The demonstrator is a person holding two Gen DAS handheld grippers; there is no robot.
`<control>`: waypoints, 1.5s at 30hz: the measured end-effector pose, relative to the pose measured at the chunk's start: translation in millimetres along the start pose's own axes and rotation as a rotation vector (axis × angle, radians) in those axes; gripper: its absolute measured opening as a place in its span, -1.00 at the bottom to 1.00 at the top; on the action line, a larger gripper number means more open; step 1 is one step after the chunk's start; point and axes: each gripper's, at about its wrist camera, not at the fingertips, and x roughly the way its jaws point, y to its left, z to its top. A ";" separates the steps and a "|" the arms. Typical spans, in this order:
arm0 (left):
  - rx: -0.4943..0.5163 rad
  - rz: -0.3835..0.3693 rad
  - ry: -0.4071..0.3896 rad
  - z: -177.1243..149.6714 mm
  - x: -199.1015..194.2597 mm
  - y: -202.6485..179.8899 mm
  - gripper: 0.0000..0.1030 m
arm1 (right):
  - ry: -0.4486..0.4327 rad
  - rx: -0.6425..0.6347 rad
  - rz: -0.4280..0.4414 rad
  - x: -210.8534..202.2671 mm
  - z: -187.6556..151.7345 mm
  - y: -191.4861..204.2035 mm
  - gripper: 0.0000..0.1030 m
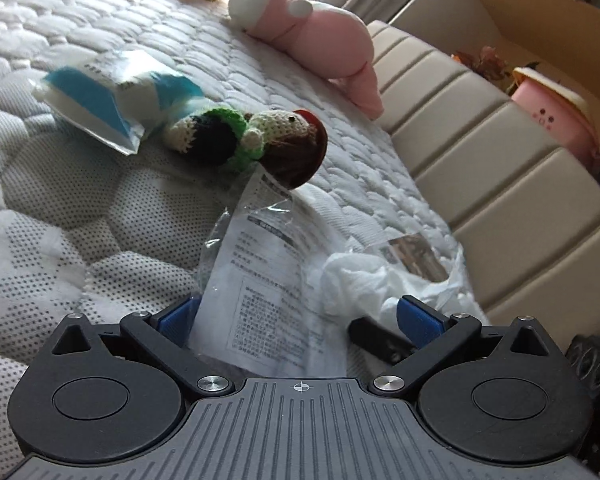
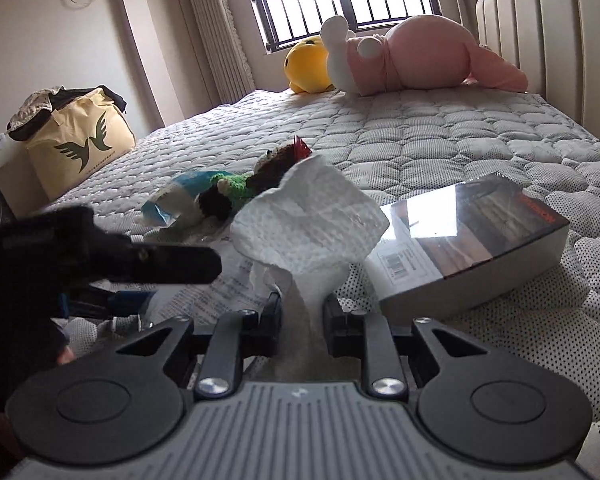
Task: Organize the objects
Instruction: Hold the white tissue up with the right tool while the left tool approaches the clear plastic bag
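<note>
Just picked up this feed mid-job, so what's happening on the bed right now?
A person is tidying clutter off a quilted mattress with two handheld grippers. The right gripper is shut on a crumpled white tissue, lifted in front of a shrink-wrapped box. The left gripper is open around a clear plastic bag with a printed sheet and has not closed. A crocheted doll, a blue-and-white packet and two plush toys still lie on the mattress.

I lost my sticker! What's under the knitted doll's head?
The knitted doll lies with its head on a clear plastic bag holding printed paper. Anything under that bag stays hidden.
</note>
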 end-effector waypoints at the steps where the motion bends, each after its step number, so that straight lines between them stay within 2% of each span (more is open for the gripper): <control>1: -0.039 -0.024 0.005 2.2 1.5 4.0 1.00 | 0.001 -0.015 -0.012 1.6 0.6 3.1 -0.53; 4: -0.158 -0.086 0.024 8.7 2.7 16.7 1.00 | -0.004 -0.051 -0.043 5.8 4.3 12.3 -0.53; 9: -0.309 -0.183 0.057 14.3 3.7 34.5 1.00 | -0.027 -0.063 -0.030 9.3 4.5 24.3 -0.46; 12: -0.280 -0.180 0.066 11.6 7.6 34.5 1.00 | -0.033 -0.068 -0.018 9.3 3.6 27.0 -0.46; 17: -0.197 -0.126 0.062 8.3 11.3 21.5 1.00 | -0.034 -0.074 -0.017 6.6 2.2 30.2 -0.45; 22: -0.220 -0.136 0.040 8.0 10.2 23.3 1.00 | -0.034 -0.068 -0.019 6.0 1.4 29.2 -0.44; 25: -0.235 -0.133 0.077 8.7 5.8 24.7 1.00 | -0.031 -0.068 -0.020 7.4 0.7 28.3 -0.44; 29: -0.228 -0.097 0.119 7.5 -5.0 24.7 1.00 | -0.032 -0.067 -0.020 7.5 0.5 27.0 -0.44; 34: -0.263 -0.055 0.105 3.1 -22.7 29.4 1.00 | -0.037 -0.060 -0.018 6.5 0.3 24.4 -0.48; 39: -0.195 0.016 0.063 5.7 -26.5 24.5 1.00 | -0.044 -0.052 -0.012 5.8 0.3 22.8 -0.51; 43: -0.277 -0.106 0.099 5.4 -4.2 36.3 1.00 | -0.060 -0.030 -0.010 2.2 -0.5 17.6 -0.51; 45: -0.279 -0.139 0.093 9.7 6.2 33.3 1.00 | -0.074 -0.013 -0.021 -4.7 -2.4 11.6 -0.51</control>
